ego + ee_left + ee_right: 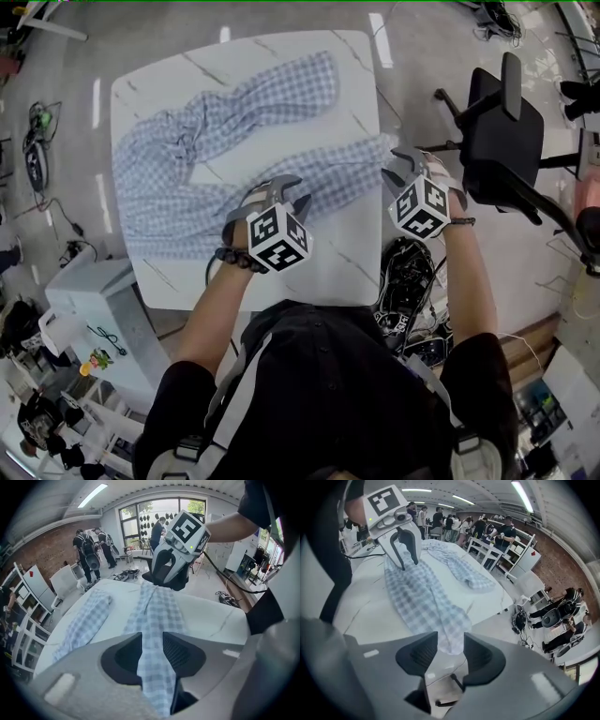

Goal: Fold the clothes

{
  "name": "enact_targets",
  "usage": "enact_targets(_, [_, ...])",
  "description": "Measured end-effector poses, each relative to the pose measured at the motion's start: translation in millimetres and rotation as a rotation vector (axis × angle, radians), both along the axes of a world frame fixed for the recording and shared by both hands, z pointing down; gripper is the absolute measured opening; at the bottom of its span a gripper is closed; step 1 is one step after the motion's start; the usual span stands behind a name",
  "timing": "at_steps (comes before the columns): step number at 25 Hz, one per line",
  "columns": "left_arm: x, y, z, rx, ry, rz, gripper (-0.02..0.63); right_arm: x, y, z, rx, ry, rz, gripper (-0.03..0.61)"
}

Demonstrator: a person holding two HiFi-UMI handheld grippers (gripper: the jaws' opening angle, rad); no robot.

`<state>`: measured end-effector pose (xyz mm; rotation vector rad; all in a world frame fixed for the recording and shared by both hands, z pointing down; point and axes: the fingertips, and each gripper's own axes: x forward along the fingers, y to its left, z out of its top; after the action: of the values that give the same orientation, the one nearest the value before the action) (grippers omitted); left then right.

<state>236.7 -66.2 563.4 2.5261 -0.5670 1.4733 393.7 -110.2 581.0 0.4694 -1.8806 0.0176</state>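
Left tongs [151,645] at near edge of white surface [349,80], parted to a moderate gap; strip of blue-checked garment [216,141] running loose between, not clamped. Right tongs [451,648] at right edge, likewise parted; garment end reaching between the tips, not pressed. Cable tangle [408,281] on floor below. Garment rumpled across centre and left, one sleeve toward far edge. Black chair [502,131] beyond right edge, clear of the surface.
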Motion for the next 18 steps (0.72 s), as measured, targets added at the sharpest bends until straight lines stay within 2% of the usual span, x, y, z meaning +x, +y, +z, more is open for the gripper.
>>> enact_targets(4, [18,20,-1,-0.033,0.029,0.028,0.137,20,22,12,-0.008,0.026,-0.001,0.159])
enact_targets(9, [35,47,9,-0.074,0.005,0.08,0.133,30,44,31,-0.042,0.059,-0.048,0.153])
enact_targets(18, [21,62,31,-0.105,-0.066,0.044,0.133,23,42,55,-0.012,0.091,-0.135,0.152])
